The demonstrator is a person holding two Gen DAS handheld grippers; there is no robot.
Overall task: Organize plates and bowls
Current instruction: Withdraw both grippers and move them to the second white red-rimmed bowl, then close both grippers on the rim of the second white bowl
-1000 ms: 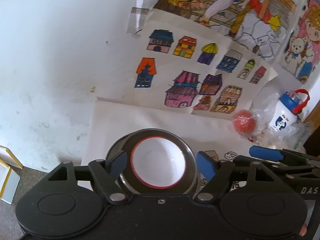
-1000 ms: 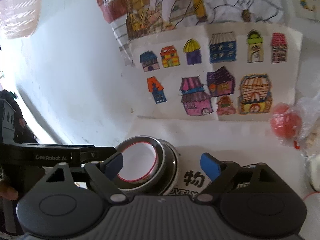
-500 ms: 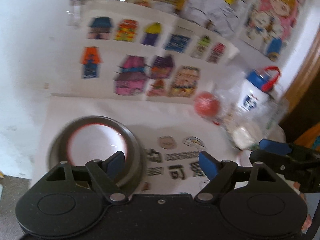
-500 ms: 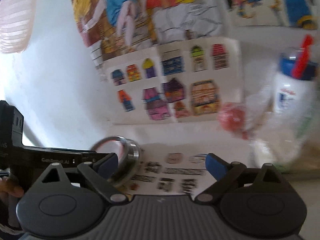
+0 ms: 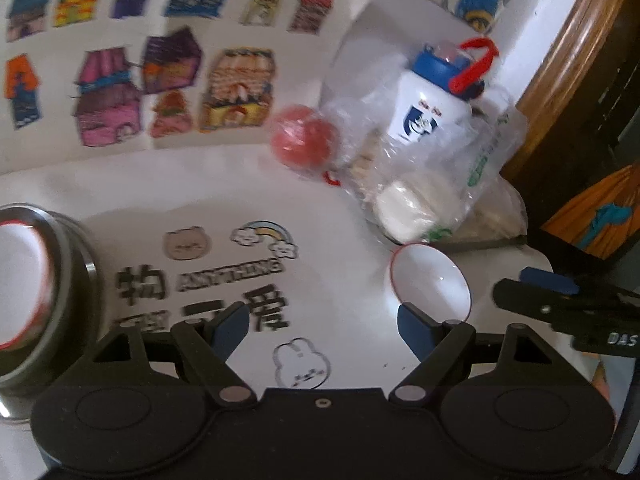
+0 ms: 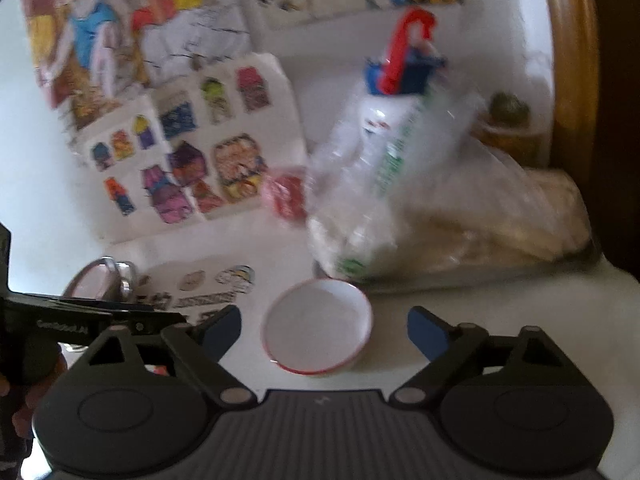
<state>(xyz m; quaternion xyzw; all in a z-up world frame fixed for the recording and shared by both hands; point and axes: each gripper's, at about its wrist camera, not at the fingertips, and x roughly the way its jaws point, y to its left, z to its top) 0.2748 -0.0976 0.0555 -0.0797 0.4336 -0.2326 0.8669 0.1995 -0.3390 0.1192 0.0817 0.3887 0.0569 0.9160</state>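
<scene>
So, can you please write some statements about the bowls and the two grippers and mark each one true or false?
1. The small white bowl lies between the right gripper's fingers. True; the jaws are closing, not yet touching it.
2. The left gripper holds a bowl. False: nothing is between its fingers.
3. The metal bowl has a white bowl inside. True.
4. The small white bowl has a blue rim. False: red.

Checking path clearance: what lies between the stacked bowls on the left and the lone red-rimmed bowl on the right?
In the left wrist view, only flat printed tablecloth separates the stacked bowls from the lone bowl; nothing stands between them.
</scene>
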